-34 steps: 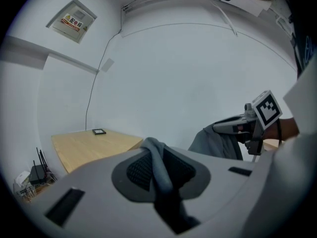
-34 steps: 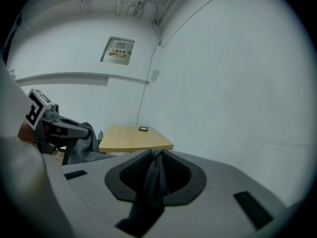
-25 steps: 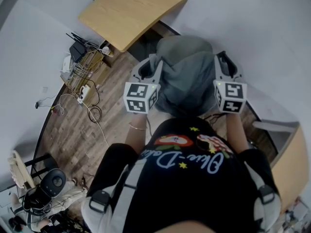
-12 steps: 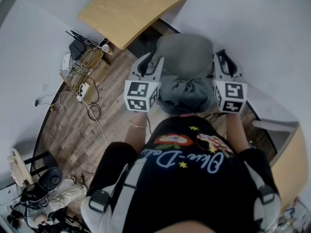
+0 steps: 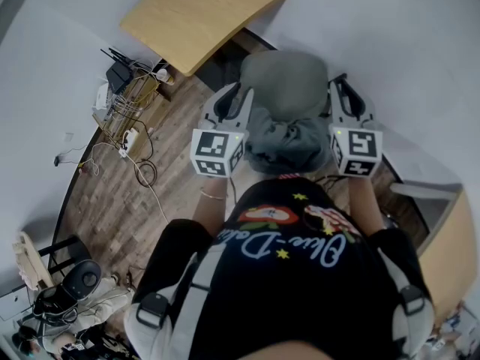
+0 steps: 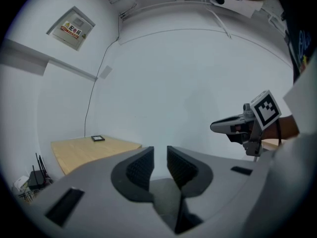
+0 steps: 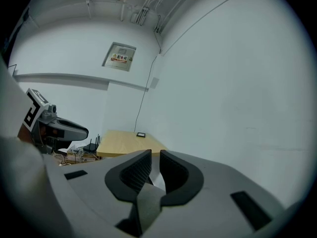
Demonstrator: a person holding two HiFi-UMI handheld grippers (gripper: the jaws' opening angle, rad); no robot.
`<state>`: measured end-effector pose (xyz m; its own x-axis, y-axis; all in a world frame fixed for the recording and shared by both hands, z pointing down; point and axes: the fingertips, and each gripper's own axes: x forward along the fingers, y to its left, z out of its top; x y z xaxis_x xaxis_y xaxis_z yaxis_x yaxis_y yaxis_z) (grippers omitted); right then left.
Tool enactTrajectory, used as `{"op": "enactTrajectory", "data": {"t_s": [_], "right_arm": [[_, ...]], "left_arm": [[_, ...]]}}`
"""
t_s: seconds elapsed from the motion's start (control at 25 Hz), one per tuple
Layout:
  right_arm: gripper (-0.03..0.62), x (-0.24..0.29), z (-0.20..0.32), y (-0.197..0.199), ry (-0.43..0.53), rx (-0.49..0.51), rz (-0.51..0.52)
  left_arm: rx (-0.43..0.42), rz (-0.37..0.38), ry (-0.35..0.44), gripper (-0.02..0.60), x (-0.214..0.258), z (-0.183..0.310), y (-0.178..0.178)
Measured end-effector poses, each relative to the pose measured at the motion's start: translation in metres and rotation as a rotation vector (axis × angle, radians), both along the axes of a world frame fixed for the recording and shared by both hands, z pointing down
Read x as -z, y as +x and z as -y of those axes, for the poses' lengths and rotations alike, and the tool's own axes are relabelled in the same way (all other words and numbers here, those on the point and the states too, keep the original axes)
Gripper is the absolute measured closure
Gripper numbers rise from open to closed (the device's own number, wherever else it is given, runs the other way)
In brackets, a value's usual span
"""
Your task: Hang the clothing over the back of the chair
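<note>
The grey clothing (image 5: 289,142) lies bunched over the back of a grey chair (image 5: 285,81), whose seat shows beyond it; the chair back itself is hidden under the cloth. My left gripper (image 5: 232,92) hovers at the cloth's left side. Its jaws (image 6: 160,155) stand apart with nothing between them and are closing. My right gripper (image 5: 337,85) hovers at the cloth's right side, and its jaws (image 7: 155,157) keep a narrow gap with only wall and desk showing through. Each gripper view shows the other gripper: the right gripper (image 6: 237,127) and the left gripper (image 7: 64,128).
A wooden desk (image 5: 199,17) stands beyond the chair against the white wall. A router and tangled cables (image 5: 127,103) lie on the wood floor to the left. Another wooden surface (image 5: 450,261) is at the right. Dark equipment (image 5: 67,295) sits at the lower left.
A second ago the clothing was held up, spread between both grippers, and hid the seat. It has dropped and bunched on the chair back, and the seat shows. Both grippers stayed nearly in place.
</note>
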<state>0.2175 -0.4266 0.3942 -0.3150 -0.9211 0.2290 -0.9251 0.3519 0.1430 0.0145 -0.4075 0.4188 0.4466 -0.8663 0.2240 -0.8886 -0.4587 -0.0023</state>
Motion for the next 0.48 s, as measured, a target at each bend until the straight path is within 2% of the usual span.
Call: {"op": "enactTrajectory", "data": {"t_s": [0.08, 0.12, 0.28, 0.48], "right_arm": [[0.566, 0.004, -0.002, 0.0, 0.012, -0.006, 0.003], [0.58, 0.005, -0.003, 0.001, 0.015, -0.008, 0.001], [0.594, 0.004, -0.007, 0.005, 0.011, -0.009, -0.02], [0.594, 0.012, -0.014, -0.003, 0.002, -0.004, 0.013]], "left_arm": [[0.003, 0.005, 0.023, 0.571, 0.005, -0.003, 0.0], [0.004, 0.006, 0.031, 0.579, 0.008, -0.004, -0.001], [-0.002, 0.0, 0.035, 0.58, 0.012, -0.007, -0.002], [0.004, -0.004, 0.018, 0.58, 0.007, -0.011, -0.003]]}}
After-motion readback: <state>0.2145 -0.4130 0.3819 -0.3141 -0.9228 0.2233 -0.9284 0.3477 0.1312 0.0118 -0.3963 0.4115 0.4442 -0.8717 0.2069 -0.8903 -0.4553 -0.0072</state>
